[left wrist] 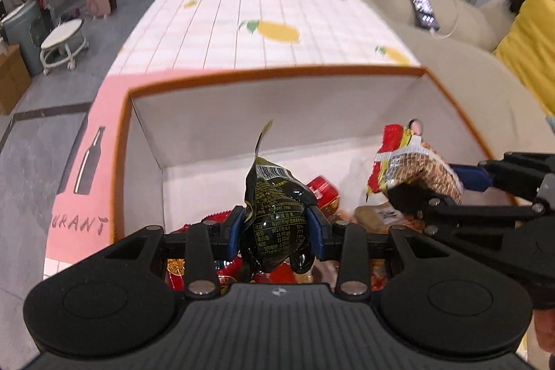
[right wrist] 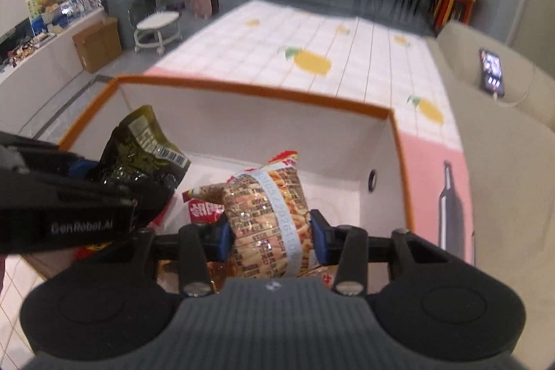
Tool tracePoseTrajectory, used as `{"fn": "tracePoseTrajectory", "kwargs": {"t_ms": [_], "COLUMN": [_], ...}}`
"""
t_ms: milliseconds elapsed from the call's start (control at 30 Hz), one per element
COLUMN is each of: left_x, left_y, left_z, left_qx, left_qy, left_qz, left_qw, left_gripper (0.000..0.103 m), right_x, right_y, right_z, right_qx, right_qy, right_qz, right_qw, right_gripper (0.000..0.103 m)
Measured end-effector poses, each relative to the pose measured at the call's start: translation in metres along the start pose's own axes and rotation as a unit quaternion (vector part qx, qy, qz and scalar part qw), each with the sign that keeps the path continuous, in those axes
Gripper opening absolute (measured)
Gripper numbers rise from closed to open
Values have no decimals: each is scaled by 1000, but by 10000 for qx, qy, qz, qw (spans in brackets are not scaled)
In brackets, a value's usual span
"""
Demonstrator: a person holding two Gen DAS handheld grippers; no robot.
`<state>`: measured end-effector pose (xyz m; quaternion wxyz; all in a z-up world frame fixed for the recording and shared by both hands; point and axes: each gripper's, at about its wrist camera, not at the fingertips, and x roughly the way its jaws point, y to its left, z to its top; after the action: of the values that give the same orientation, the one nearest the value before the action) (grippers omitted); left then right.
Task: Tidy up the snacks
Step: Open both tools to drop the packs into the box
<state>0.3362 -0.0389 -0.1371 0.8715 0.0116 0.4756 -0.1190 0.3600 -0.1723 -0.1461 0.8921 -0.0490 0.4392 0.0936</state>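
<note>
Both claws hang over the orange-rimmed box point(left wrist: 277, 71) — the left gripper point(left wrist: 276, 229) pinching a dark packet point(left wrist: 274, 217) upright, the right gripper point(right wrist: 269, 236) clamping a noodle-print packet point(right wrist: 270, 214); 2 packets, box floor directly below.

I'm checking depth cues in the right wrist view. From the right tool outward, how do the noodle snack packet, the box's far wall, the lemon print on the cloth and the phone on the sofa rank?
1. Noodle snack packet, held in the right tool.
2. Box's far wall, straight ahead.
3. Lemon print, on the cloth beyond the box.
4. Phone, far right on the sofa.
</note>
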Motion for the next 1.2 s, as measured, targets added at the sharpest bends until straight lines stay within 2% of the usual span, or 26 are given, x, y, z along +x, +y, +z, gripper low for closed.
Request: {"fn": "tracePoseTrajectory", "kwargs": {"t_ms": [233,467,533,600,633,700,867,1200], "left_x": [21,26,24,20,18,12,-7,-58], "left_y": [6,6,7,8,8,9,10,4], "left_z": [4,6,7,7,8,8,9,3], "left_qx": [-211,-235,-252,-289,-309,-344,-457,-436], "left_qy": [398,410,366,313,283,214,-43,-574], "left_qz": [31,197,216,229,227,224,164,395], "left_qw": [9990,9987,9988,9988,9989,9989,9988,9966], "left_gripper": [43,43,47,61,62,63,66,66], "right_x": [28,32,32,29,27,21,7,-42], "right_y": [-1,-3,-2,-2,-1,1,3,9], "right_z": [1,2,2,2,2,3,4,1], "right_qx": [-23,68,51,43,46,40,36,-19], "right_qy": [407,591,583,534,511,455,354,-32], "right_qz": [-133,-153,-178,-184,-179,-172,-268,-336], "right_qw": [9991,9981,9981,9984,9985,9988,9990,9994], "right_gripper": [42,43,45,50,56,63,71,75]}}
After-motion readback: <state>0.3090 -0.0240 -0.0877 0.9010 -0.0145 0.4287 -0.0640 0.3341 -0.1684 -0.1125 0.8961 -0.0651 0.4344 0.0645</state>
